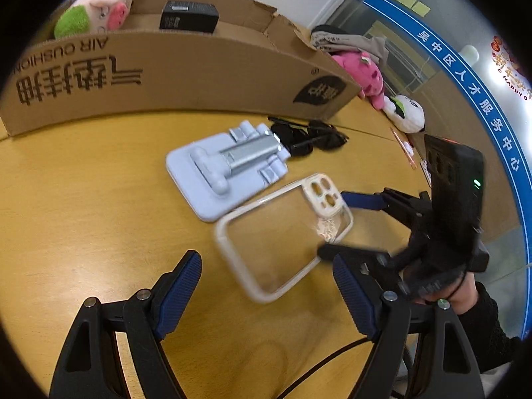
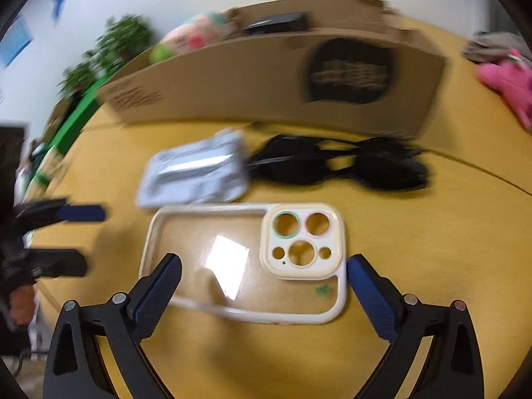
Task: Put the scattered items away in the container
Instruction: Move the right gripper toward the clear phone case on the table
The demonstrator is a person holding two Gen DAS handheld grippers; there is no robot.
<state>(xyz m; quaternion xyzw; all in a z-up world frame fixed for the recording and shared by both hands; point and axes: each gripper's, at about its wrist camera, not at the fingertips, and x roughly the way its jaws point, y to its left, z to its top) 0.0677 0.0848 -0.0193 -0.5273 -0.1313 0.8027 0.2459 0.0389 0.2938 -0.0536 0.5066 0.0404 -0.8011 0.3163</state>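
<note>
A clear phone case with a cream rim (image 1: 279,232) (image 2: 246,259) lies flat on the yellow table. A pale blue phone stand (image 1: 222,169) (image 2: 196,173) lies just behind it, and black sunglasses (image 1: 309,136) (image 2: 335,163) beside the stand. The open cardboard box (image 1: 173,73) (image 2: 252,83) stands behind them; a plush pig (image 1: 99,10) and a black carton (image 1: 189,16) are in it. My left gripper (image 1: 266,266) is open and empty, just in front of the case. My right gripper (image 2: 264,269) (image 1: 345,226) is open, its fingers straddling the case's camera end.
A pink plush (image 1: 362,69) (image 2: 508,79), a panda plush (image 1: 407,113) and folded grey cloth (image 1: 352,41) lie right of the box. A glass wall stands at the far right. A cable (image 1: 326,362) crosses the table near me. Potted plants (image 2: 113,43) stand at the left.
</note>
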